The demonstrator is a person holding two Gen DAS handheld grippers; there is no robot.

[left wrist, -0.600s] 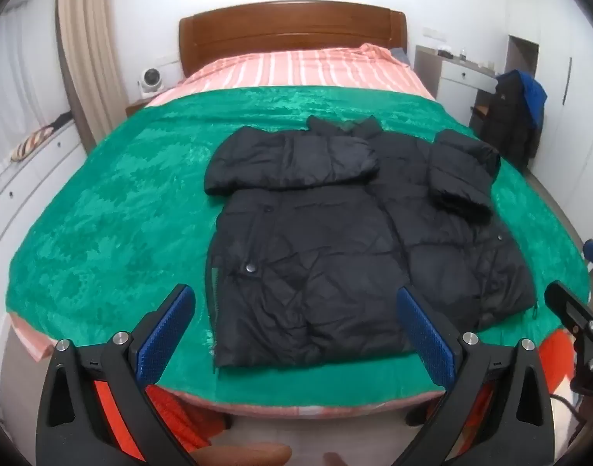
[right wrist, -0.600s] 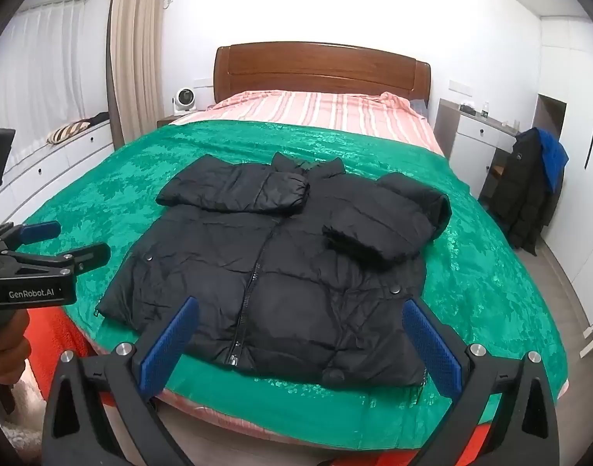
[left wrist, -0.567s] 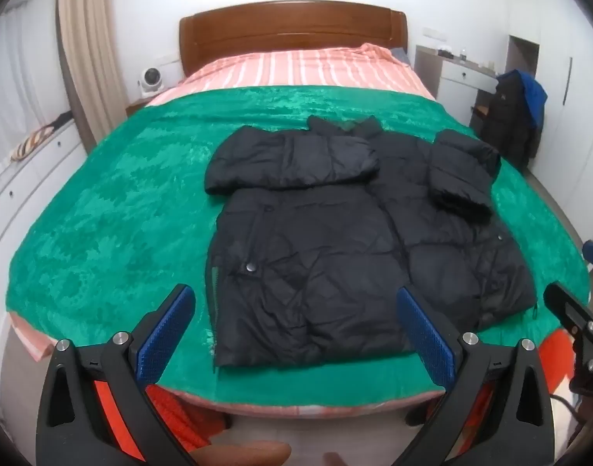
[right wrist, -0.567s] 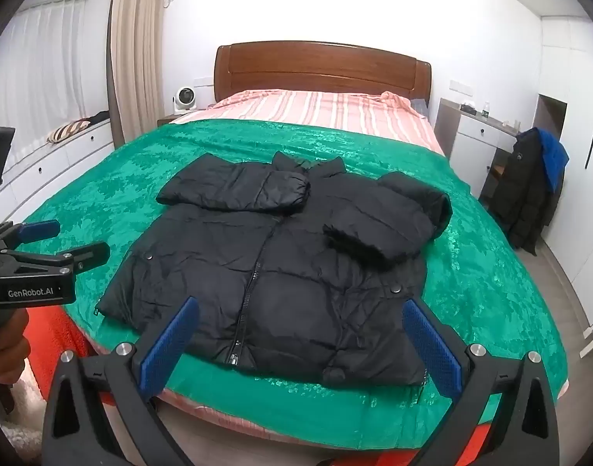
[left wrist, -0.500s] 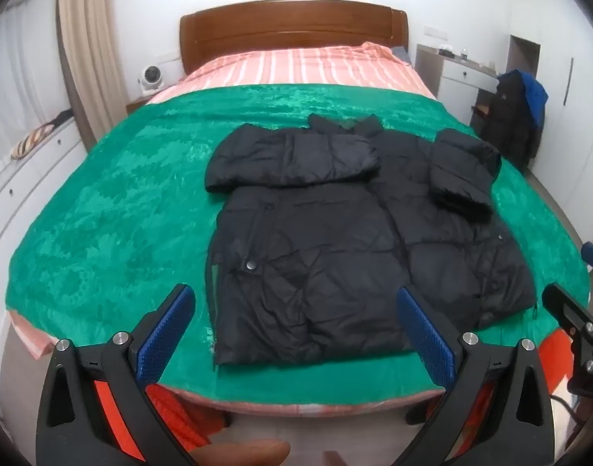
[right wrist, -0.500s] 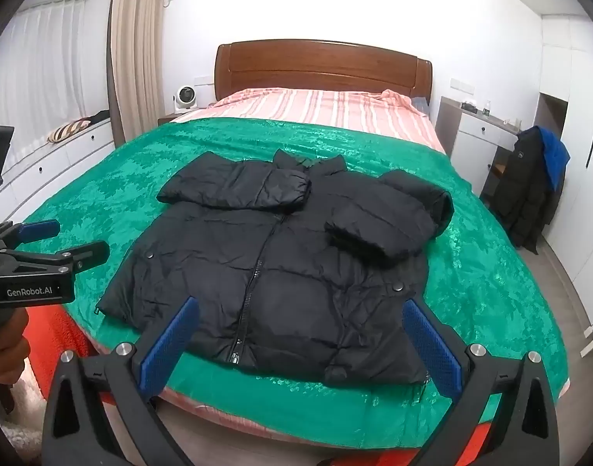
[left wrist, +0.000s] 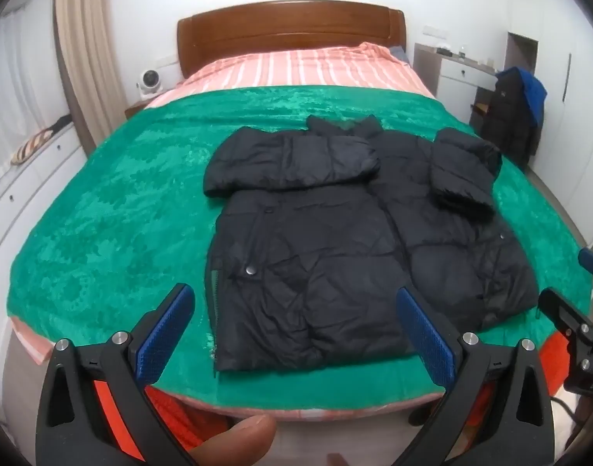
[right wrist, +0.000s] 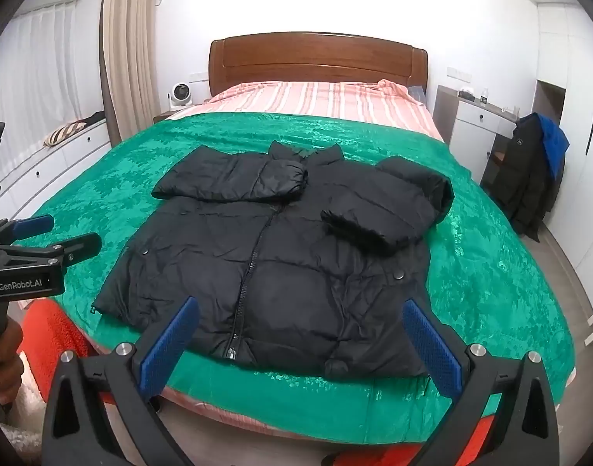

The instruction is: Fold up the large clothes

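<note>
A black quilted puffer jacket (left wrist: 335, 240) lies front-up on the green velvety blanket (left wrist: 113, 225) covering the wooden-headboard bed (right wrist: 315, 58), zipped, with both sleeves folded across its chest. The left gripper (left wrist: 296, 334) hovers before the jacket's hem near the bed's foot, its blue-padded fingers (left wrist: 164, 334) spread wide and holding nothing. The right gripper (right wrist: 300, 343) hovers likewise beside it, its jaws wide apart and empty.

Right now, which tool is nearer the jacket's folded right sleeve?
Right. The right tool sits at the hem, below the folded sleeve. The left tool is at the hem's left end, across the jacket from it.
</note>
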